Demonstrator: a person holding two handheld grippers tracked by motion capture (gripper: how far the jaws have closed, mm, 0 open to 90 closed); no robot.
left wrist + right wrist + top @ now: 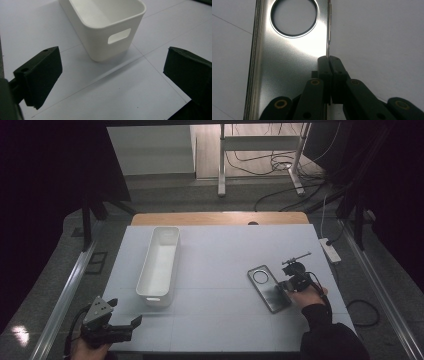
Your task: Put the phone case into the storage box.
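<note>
Lying edge-on between right fingers (pixel 323 68): metal plate (pixel 287 57), seemingly.

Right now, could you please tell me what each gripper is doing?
Left gripper: open, holding nothing.
Right gripper: closed on the edge of the metal plate.

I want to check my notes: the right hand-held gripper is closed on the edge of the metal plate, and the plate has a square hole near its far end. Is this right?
Not quite: the hole is round, not square, as the right gripper view shows. The rest holds: the right hand-held gripper is closed on the edge of the metal plate.
</note>
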